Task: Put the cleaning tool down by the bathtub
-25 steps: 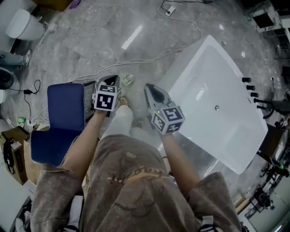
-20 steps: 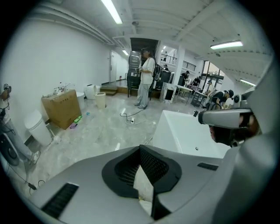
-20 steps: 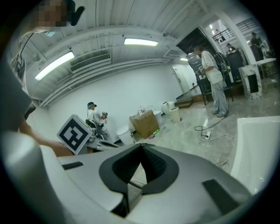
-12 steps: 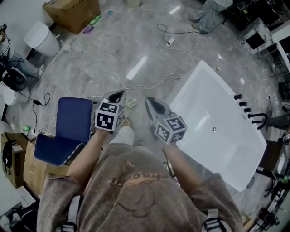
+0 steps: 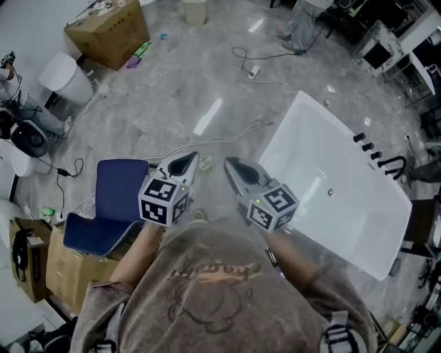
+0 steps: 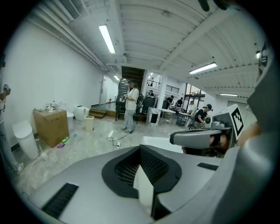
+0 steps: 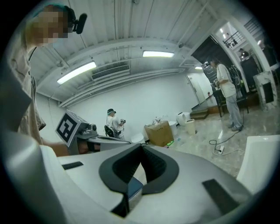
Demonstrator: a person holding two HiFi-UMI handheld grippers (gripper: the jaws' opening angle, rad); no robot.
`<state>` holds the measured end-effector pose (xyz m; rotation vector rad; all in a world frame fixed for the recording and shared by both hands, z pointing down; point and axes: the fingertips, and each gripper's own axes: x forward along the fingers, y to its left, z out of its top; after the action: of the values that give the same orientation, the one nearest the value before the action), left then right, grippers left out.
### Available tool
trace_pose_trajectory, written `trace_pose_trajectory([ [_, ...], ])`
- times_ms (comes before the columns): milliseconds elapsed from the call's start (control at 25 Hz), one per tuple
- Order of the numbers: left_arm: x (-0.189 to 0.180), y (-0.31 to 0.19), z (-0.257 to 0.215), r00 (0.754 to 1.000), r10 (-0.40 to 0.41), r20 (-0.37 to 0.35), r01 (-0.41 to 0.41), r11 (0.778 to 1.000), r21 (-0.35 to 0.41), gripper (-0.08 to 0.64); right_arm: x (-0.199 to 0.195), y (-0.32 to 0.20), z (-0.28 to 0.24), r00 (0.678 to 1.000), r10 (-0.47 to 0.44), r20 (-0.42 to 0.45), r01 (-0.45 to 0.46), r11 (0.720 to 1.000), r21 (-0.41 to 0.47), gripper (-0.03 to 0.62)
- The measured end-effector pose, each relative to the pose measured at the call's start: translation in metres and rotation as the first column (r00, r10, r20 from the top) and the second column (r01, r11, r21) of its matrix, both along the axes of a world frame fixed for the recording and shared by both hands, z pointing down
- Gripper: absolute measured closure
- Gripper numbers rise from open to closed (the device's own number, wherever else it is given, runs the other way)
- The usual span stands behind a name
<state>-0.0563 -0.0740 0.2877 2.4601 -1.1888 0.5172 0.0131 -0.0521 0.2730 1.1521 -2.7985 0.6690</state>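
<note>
Both grippers are held up side by side in front of the person's chest, pointing out over the grey marble floor. My left gripper (image 5: 185, 163) (image 6: 140, 149) is shut with nothing between its jaws. My right gripper (image 5: 234, 167) (image 7: 141, 147) is also shut and holds nothing. The white bathtub (image 5: 344, 207) lies at the right, its near corner just right of the right gripper. A small pale object (image 5: 204, 164) lies on the floor between the two gripper tips; I cannot tell what it is. No cleaning tool is held.
A blue chair (image 5: 114, 200) stands left of the left gripper. Cables (image 5: 227, 134) and a power strip (image 5: 251, 71) cross the floor ahead. Cardboard boxes (image 5: 110, 31) and a white bin (image 5: 65, 79) sit far left. A person (image 5: 303, 21) stands beyond the tub; black taps (image 5: 368, 145) line its far rim.
The head view has risen and tilted forward, showing more floor. Both grippers sit lower in the frame and stay shut. The small object now lies between their tips.
</note>
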Motion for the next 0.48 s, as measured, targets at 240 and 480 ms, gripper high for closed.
trace_pose_trajectory([
  [240, 0.000, 0.036, -0.029, 0.989, 0.108, -0.098, -0.096, 0.989, 0.116, 0.549, -0.008, 0.034, -0.030, 0.999, -0.014, -0.038, 0.019, 0.994, 0.112, 0.594],
  [480, -0.008, 0.055, -0.045, 0.984, 0.138, -0.115, -0.117, 0.978, 0.173, 0.549, -0.003, 0.062, -0.052, 1.000, -0.023, -0.001, 0.023, 0.985, 0.170, 0.594],
])
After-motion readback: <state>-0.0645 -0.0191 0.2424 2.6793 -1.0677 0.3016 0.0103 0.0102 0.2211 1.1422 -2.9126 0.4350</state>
